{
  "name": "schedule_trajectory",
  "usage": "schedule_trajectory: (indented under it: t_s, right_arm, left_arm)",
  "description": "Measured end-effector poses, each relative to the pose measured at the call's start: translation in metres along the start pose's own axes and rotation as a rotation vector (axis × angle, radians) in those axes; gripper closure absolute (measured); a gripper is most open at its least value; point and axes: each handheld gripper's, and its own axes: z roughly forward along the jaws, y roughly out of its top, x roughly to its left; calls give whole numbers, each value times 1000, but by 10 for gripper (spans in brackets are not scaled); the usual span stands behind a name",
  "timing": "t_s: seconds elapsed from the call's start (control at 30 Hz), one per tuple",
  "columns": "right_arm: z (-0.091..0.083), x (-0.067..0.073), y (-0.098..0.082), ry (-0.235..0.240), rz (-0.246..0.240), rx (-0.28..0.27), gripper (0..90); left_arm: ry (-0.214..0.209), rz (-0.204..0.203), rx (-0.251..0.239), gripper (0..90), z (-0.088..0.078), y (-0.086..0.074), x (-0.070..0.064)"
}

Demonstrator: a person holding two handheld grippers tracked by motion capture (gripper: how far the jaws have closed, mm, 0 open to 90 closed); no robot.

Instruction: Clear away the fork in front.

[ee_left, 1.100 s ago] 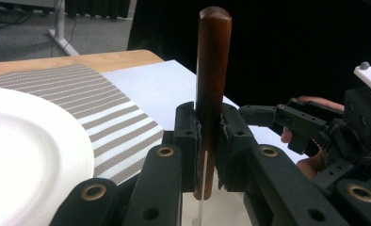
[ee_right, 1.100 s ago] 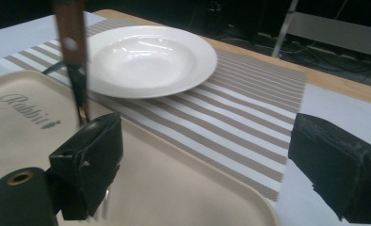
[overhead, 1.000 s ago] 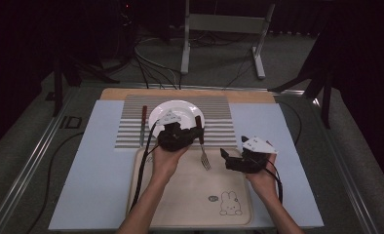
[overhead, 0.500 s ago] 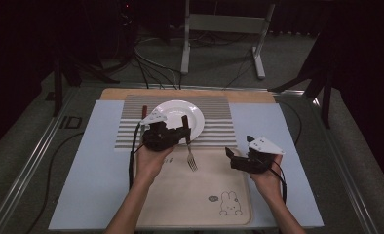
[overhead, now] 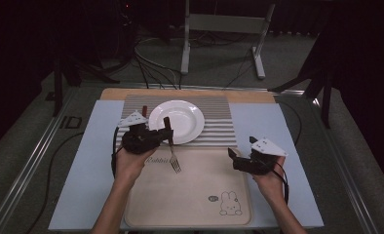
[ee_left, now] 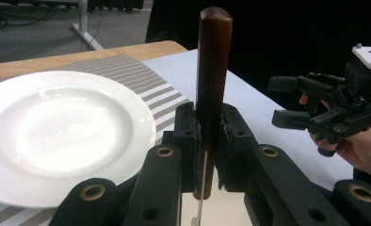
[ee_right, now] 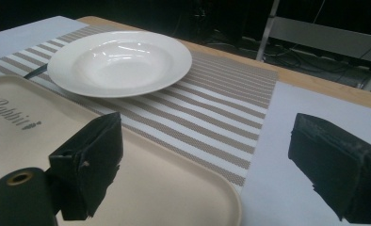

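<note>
My left gripper (overhead: pixel 166 140) is shut on a fork (overhead: pixel 173 161) with a brown wooden handle. It holds the fork nearly upright over the tray's far edge, tines down. In the left gripper view the handle (ee_left: pixel 213 70) rises between the shut jaws of the left gripper (ee_left: pixel 207 141), and the metal shaft runs down below them. A white deep plate (overhead: pixel 176 121) sits just beyond, on a striped placemat (overhead: pixel 219 127). My right gripper (overhead: pixel 233 158) hovers open at the tray's right edge. In the right gripper view its jaws (ee_right: pixel 212 174) stand wide apart with nothing between them.
A beige tray (overhead: pixel 195 195) with a rabbit print lies at the front on a pale blue mat (overhead: pixel 87 161). A brown handle (overhead: pixel 144 108) pokes out left of the plate. The wooden table edge (overhead: pixel 180 92) runs behind. Cables and a metal stand (overhead: pixel 219 29) are on the floor beyond.
My left gripper has carried the fork leftward, from the plate's front rim toward its left side. The right gripper has shifted slightly to the right and stayed open.
</note>
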Motion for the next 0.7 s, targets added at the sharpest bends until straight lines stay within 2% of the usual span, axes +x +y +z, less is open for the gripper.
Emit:
schedule_trajectory:
  t_s: [0.3,0.53,0.7]
  right_arm:
    - [-4,-1,-1,-3,-5,-1,110]
    - [-5,-1,-1,0,-7,-1,110]
    - [-7,-2,-2,-3,-10,3,110]
  left_arm:
    - [2,-6,18,805,-22,-3,11]
    - [-6,-13,28,805,-39,-5,13]
    - [2,-3,69,805,-51,-11,12]
